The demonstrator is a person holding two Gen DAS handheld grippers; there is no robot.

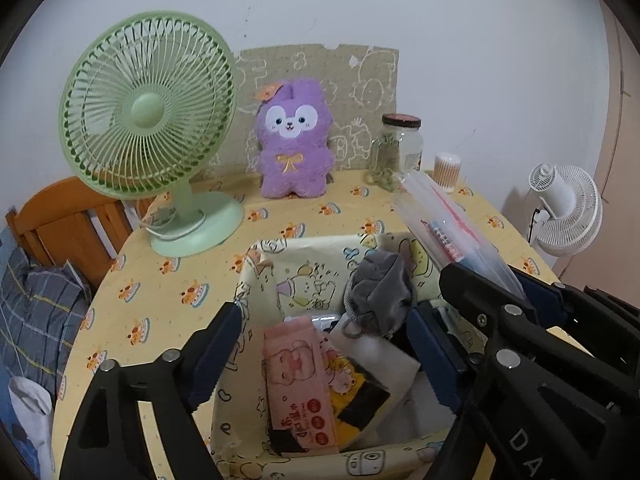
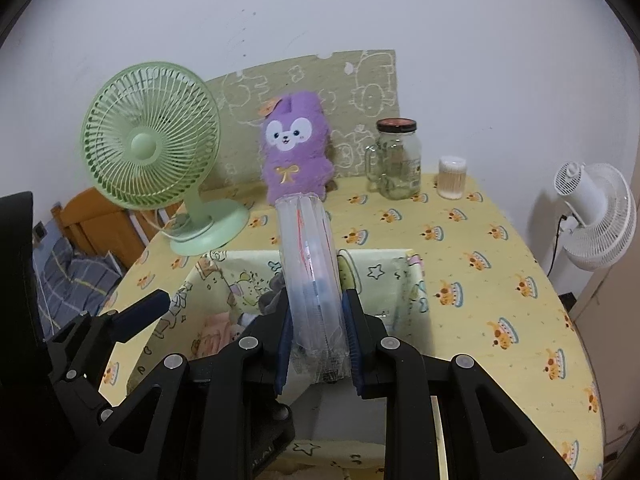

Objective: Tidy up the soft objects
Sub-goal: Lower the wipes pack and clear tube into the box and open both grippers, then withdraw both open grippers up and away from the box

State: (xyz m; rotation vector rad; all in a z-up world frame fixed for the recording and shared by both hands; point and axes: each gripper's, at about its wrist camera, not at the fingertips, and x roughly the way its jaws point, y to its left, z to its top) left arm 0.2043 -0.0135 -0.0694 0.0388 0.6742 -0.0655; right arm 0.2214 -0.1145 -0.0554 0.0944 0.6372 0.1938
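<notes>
Right tongs (image 2: 318, 344): clenched on a clear zip bag (image 2: 310, 264); the bag is pinched between the two blue pads and sticks out forward and upward over the bin.
Left tongs (image 1: 324, 344): released, jaws spread wide; nothing is held between them; they are poised over the near part of the bin.
Zip bag: transparent, with a red seal line; small items are seen inside, too blurred to be named; in the left view it (image 1: 444, 228) is seen slanting above the bin's right side.
Bin (image 1: 256, 280): soft fabric box with cartoon print, set on the table near its front edge.
Bin contents: a pink wipes pack (image 1: 298, 380) at the near left; a yellow and black packet (image 1: 356, 392) just beside it; a grey cloth (image 1: 380, 288) bunched at the far right; white material lies under these.
Plush (image 1: 294, 140): purple, upright at the back of the table, leaned against a printed board (image 1: 360, 80); well apart from both tongs.
Green fan (image 1: 148, 112): stood on the table, left of the plush.
Jar (image 1: 400, 144): glass, dark lid, right of the plush.
Swab tub (image 1: 447, 170): just beside the jar, to its right.
Table (image 1: 160, 280): round, covered by a yellow printed cloth.
White fan (image 2: 596, 216): off the table, at the right.
</notes>
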